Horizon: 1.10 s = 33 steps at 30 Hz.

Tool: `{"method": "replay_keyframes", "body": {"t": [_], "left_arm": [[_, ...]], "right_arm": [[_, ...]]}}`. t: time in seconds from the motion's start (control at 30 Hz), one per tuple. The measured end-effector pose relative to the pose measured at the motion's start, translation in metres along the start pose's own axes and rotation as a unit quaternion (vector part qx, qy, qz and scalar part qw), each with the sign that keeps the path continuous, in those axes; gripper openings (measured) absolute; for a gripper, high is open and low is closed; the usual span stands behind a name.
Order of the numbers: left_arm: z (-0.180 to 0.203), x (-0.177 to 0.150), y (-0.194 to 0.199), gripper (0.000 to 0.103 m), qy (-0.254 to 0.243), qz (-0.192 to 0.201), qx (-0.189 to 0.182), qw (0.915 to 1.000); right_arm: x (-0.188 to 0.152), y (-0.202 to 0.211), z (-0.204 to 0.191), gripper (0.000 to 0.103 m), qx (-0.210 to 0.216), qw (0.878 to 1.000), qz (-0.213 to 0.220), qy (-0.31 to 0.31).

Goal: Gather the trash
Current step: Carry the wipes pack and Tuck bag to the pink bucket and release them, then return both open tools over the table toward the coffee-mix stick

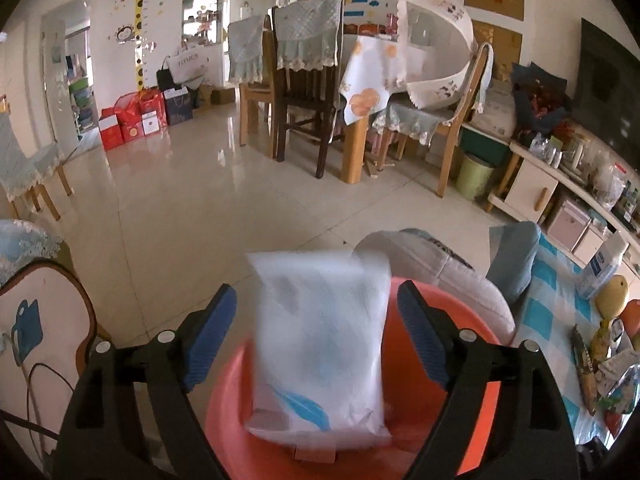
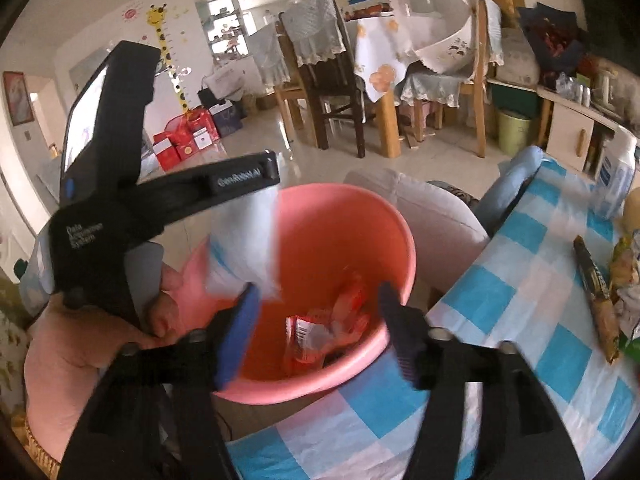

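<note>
Left gripper (image 1: 316,332) gapes wide around a white plastic packet (image 1: 320,352), blurred, long axis upright, untouched by pads, above round pink plastic basin (image 2: 400,240) holding red wrappers (image 2: 320,328).

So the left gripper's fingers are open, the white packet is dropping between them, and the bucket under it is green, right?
Not quite: the bucket is pink-orange, not green, as both wrist views show. The rest stands: the left gripper has its fingers apart, and the white packet, blurred, sits between them over the bucket without either pad touching it.
</note>
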<state>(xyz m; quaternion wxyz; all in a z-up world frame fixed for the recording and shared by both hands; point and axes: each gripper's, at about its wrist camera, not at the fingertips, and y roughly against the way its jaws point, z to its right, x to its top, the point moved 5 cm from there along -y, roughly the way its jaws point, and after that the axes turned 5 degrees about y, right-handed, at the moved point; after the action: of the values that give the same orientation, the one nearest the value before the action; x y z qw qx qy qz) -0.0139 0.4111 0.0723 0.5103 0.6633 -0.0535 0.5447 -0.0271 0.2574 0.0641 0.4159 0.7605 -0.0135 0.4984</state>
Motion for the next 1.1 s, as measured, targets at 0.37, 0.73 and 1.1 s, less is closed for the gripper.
{"method": "replay_keyframes", "body": {"t": [0.37,0.73,1.1], "left_arm": [[0.041,-0.003,0.017,0.088,-0.020,0.020,-0.069,0.9972],[0.098,-0.021,0.037,0.088,-0.068,0.029,-0.135,0.9881],[0.142,-0.040,0.055,0.088,-0.122,0.041,-0.159,0.9788]], "right_arm": [[-0.010,0.044,0.055,0.089,-0.116,0.993,0.016,-0.030],[-0.033,0.093,0.108,0.089,-0.206,0.977,0.021,-0.047],[-0.047,0.121,0.131,0.089,-0.240,0.969,0.030,-0.054]]}}
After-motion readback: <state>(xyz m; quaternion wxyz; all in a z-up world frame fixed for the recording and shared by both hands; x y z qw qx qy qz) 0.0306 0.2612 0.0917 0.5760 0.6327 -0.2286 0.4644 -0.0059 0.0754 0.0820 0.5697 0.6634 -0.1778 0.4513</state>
